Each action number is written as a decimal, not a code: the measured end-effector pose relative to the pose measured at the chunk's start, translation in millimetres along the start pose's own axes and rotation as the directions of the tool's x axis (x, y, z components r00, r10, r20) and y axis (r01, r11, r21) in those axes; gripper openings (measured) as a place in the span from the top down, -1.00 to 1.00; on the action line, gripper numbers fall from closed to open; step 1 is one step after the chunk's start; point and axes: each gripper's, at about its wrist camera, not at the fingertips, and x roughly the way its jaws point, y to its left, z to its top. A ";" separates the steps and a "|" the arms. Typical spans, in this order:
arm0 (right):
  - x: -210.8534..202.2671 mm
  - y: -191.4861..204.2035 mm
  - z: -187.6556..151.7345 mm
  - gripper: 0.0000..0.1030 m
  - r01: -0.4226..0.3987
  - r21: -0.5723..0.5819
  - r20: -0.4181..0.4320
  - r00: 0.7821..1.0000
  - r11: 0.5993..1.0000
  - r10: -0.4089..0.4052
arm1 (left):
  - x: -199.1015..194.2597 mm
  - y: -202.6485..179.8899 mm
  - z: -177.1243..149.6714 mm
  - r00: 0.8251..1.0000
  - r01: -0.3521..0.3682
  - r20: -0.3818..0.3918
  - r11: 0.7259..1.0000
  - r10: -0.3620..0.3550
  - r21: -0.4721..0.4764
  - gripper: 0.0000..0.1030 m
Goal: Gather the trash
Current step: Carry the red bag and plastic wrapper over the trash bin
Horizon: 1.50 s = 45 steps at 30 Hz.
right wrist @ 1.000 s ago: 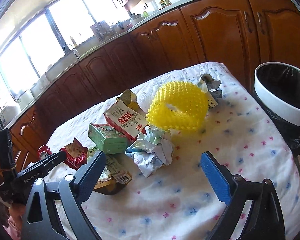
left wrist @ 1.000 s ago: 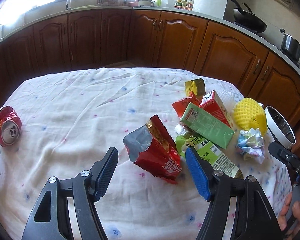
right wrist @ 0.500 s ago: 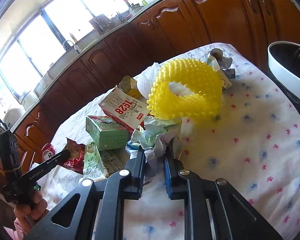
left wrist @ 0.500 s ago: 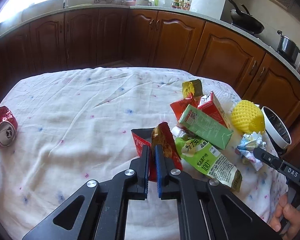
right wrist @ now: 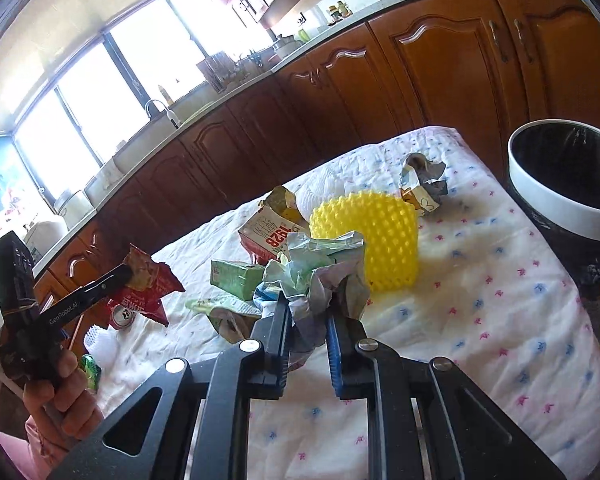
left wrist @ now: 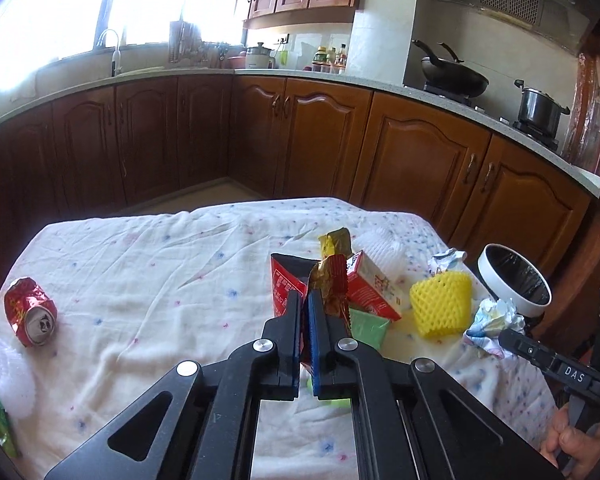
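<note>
My left gripper is shut on a red snack wrapper and holds it above the table; it also shows in the right wrist view. My right gripper is shut on a crumpled paper wad, lifted off the cloth; the wad also shows in the left wrist view. A white-rimmed trash bin with a black liner stands off the table's right edge, also in the left wrist view.
On the cloth lie a yellow foam net, a red carton, a green carton, a green packet, a crushed red can, a white foam net and another crumpled wrapper. Wooden cabinets ring the table.
Both grippers closed, the left on the red wrapper and the right on the paper wad, then lifted them off the table.
</note>
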 end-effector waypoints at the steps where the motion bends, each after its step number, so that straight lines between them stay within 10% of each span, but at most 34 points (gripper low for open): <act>1: -3.7 -1.9 0.1 0.69 0.005 0.001 0.007 1.000 1.000 -0.005 | -3.4 -2.0 -0.2 1.000 0.006 0.008 1.000 -0.006 0.004 0.96; 22: -74.5 -75.9 7.5 0.69 0.140 0.111 0.106 0.983 0.984 -0.152 | 51.5 -102.7 6.3 0.961 0.268 -0.115 0.952 -0.253 0.146 0.96; 45: -99.2 -147.7 39.5 0.69 0.257 0.180 0.138 0.949 0.950 -0.283 | 137.5 -196.3 25.6 0.918 0.381 -0.193 0.905 -0.347 0.188 0.96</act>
